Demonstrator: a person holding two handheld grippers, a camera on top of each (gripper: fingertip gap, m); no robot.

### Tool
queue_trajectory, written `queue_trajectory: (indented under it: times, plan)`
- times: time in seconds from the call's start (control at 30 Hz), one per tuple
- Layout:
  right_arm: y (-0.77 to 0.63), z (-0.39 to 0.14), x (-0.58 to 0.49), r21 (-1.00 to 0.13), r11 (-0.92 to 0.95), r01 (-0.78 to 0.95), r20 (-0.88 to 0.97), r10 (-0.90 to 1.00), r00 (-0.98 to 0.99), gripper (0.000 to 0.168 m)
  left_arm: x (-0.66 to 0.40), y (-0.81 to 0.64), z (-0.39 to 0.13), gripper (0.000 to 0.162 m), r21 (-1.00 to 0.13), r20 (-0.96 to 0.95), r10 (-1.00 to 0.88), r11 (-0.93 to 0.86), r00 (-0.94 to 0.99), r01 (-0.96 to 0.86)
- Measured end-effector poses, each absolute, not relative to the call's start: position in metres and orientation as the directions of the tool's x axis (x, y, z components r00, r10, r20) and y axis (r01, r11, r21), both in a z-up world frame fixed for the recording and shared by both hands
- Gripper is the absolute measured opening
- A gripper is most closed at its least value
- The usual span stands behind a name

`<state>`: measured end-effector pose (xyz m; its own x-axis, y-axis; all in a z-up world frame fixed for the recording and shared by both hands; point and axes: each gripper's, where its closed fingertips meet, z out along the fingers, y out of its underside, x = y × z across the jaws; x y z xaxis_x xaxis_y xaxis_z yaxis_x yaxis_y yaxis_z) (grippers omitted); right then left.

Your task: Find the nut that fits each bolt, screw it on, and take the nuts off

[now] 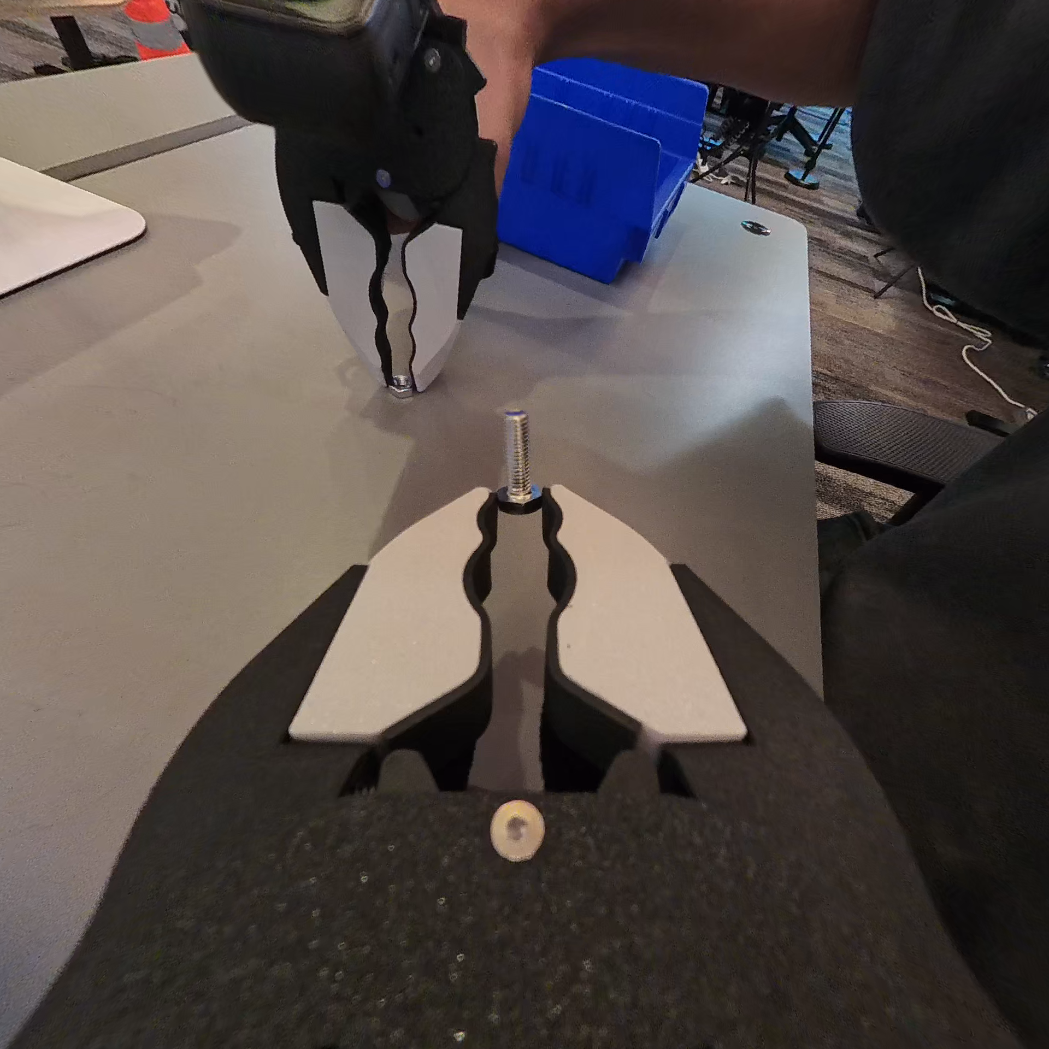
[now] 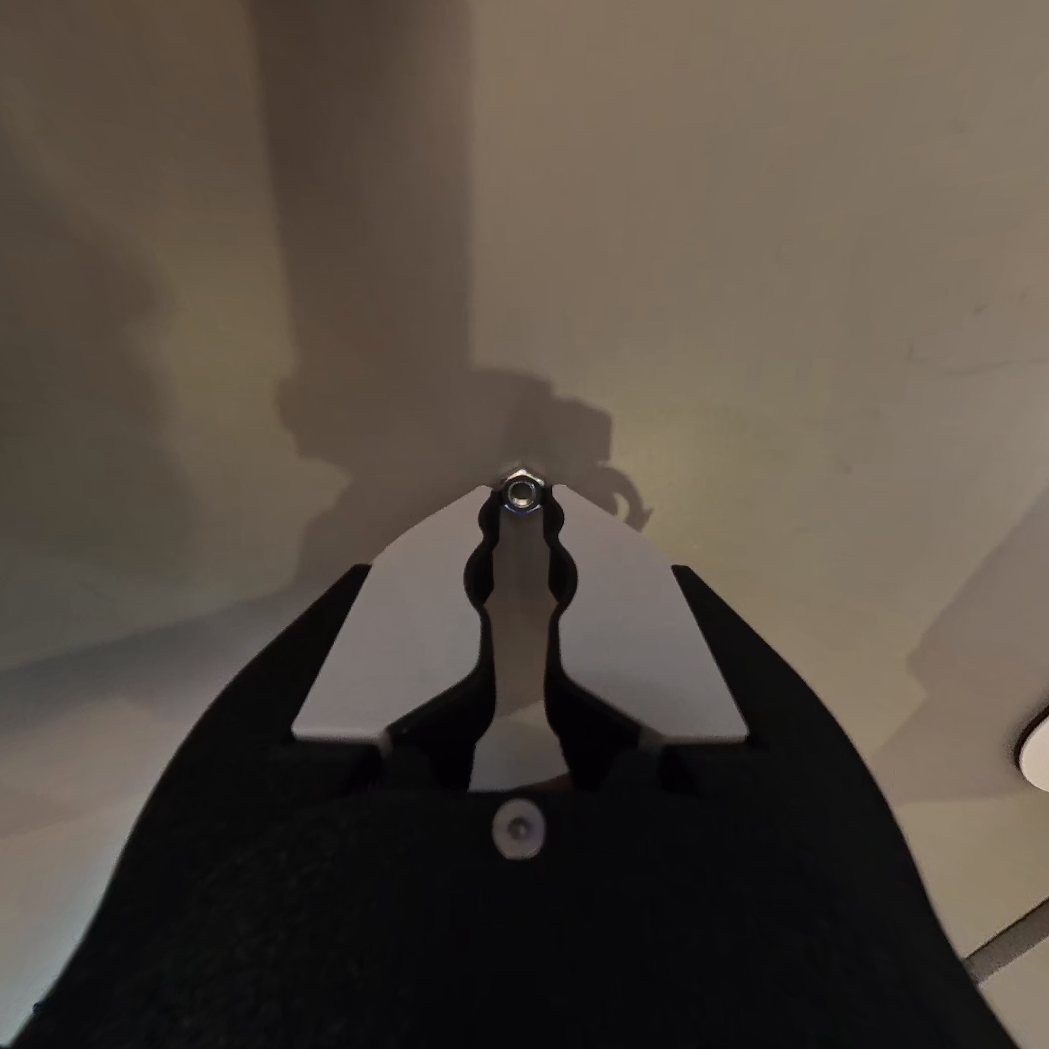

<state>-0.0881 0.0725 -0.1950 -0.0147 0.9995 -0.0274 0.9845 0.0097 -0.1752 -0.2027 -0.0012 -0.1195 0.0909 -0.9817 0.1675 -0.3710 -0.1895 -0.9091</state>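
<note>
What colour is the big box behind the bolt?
The box is bright blue; the left wrist view shows it best.

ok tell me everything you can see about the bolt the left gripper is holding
The bolt is small, shiny silver metal, with a threaded shank and a hex head. It stands upright, head down and threaded end up, with a bluish tint at the tip. The left gripper is shut on its head, one fingertip on each side. No nut is on it; the nut sits apart, at the right gripper's tips on the grey table.
</note>
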Motion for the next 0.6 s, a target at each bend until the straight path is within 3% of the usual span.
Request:
queue_trajectory:
  times: [0.2,0.43,0.6]
  plan:
    - [0.072,-0.185,-0.096,-0.237,0.039,0.971,0.047,0.998,-0.029,0.014,-0.202,0.002,-0.120,0.014,-0.909,0.166,-0.981,-0.193,0.105,-0.368]
    - [0.054,-0.067,-0.126,-0.503,0.088,0.860,0.179,0.984,0.004,0.014,-0.199,0.027,-0.102,0.014,-0.913,0.115,-0.986,-0.154,0.124,-0.378]
    - [0.027,-0.023,-0.150,-0.613,0.218,0.760,0.214,0.971,-0.106,0.014,-0.182,-0.001,-0.067,0.014,-0.923,0.178,-0.958,-0.083,-0.225,-0.375]
